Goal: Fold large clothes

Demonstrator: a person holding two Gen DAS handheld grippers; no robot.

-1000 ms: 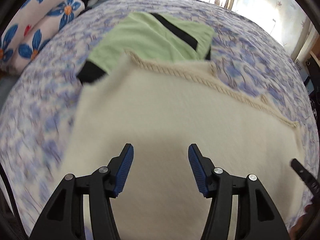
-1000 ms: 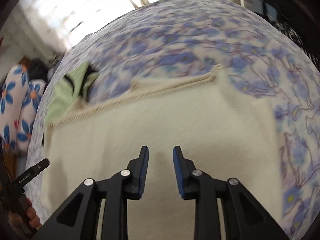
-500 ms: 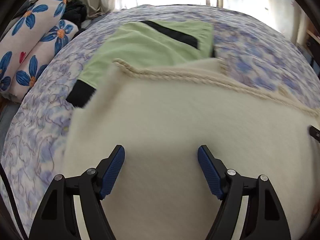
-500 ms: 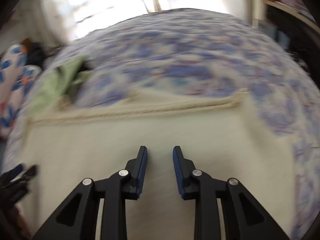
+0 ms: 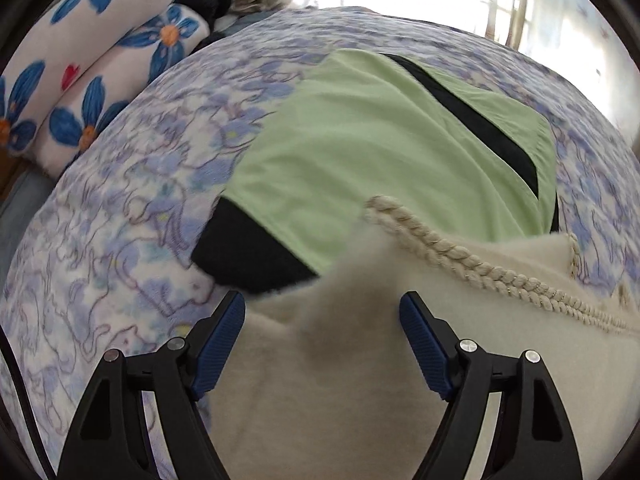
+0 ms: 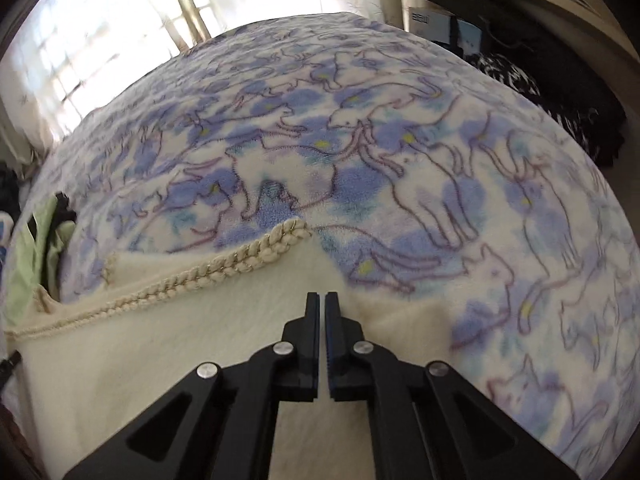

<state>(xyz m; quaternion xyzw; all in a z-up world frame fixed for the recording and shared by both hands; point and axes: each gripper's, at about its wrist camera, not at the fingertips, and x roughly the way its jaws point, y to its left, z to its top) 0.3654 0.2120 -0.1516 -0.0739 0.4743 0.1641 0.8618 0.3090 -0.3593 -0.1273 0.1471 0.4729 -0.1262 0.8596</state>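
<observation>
A cream fleece garment (image 5: 360, 392) with a braided rope trim (image 5: 460, 256) lies on the bed. My left gripper (image 5: 322, 320) is open, its jaws standing wide over the garment's left corner. In the right wrist view the same cream garment (image 6: 200, 340) ends at its braided trim (image 6: 248, 256). My right gripper (image 6: 322, 300) is shut, jaws nearly touching, at the garment's right edge; whether cloth is pinched between them cannot be told.
A folded light-green garment (image 5: 380, 152) with black bands lies just beyond the cream one. The bed has a blue floral blanket (image 6: 440, 160). Flowered pillows (image 5: 80, 80) lie at the far left. Dark furniture (image 6: 560, 80) stands at the right.
My left gripper moved left to the garment's corner and stayed open. My right gripper moved to the garment's right edge and closed from slightly open to shut.
</observation>
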